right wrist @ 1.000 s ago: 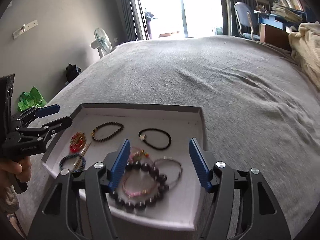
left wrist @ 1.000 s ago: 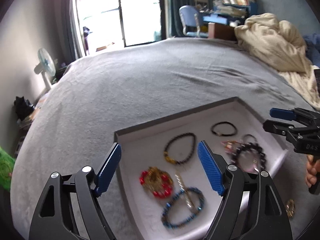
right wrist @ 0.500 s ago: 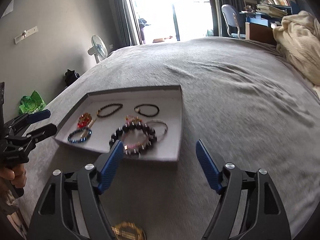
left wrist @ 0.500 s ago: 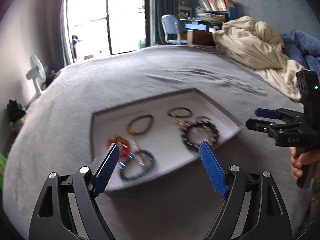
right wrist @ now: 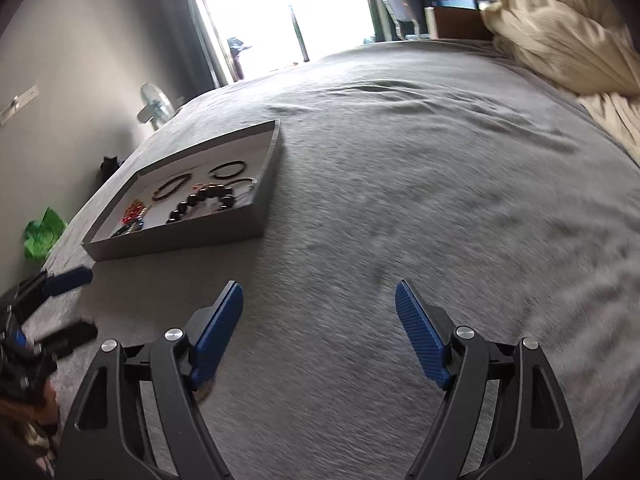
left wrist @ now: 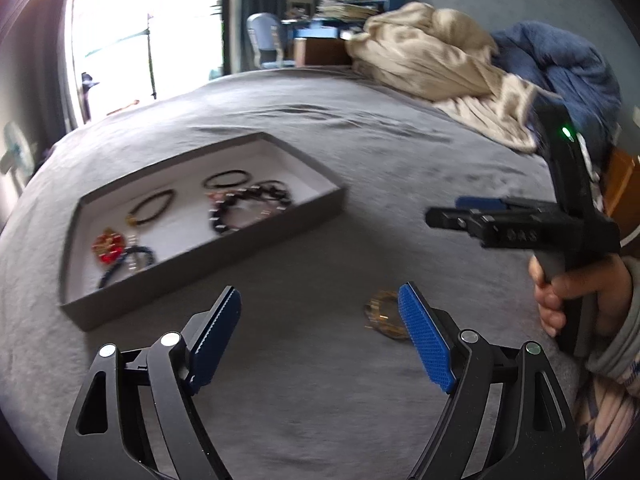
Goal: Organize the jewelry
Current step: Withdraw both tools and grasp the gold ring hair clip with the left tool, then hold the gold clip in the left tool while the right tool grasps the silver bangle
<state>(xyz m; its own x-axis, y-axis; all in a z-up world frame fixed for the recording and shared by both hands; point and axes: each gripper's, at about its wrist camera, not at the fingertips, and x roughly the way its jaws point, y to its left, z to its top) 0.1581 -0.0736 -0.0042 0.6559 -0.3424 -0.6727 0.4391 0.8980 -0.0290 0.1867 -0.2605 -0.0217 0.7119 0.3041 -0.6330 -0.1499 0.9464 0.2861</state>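
Lying on a grey bedspread (left wrist: 328, 408), upper left of the left wrist view: one shallow grey tray (left wrist: 208, 258) with a white floor, holding several bracelets. Contents, blurred by motion: large black bead bracelet (left wrist: 240, 210) at centre right, overlapping a thin bangle whose outline is hard to follow; thin black cord bracelet (left wrist: 226, 178) toward the far wall; dark brown bead bracelet (left wrist: 152, 208) to its left; red and gold piece (left wrist: 107, 246) near the left wall; blue bead bracelet (left wrist: 128, 266) at the near wall, partly cut off by the rim. Outside the tray, lower centre right: gold bracelet (left wrist: 386, 318) on the bedspread, partly hidden behind the inner finger of the left gripper (left wrist: 320, 332). Left gripper: blue pads spread wide, nothing between them. Right gripper (right wrist: 319, 330): pads likewise spread wide over bare bedspread, empty; seen side-on at the right edge of the left view, where its gap cannot be judged. Background, upper right: cream duvet (left wrist: 432, 60) and blue blanket (left wrist: 560, 64), heaped.
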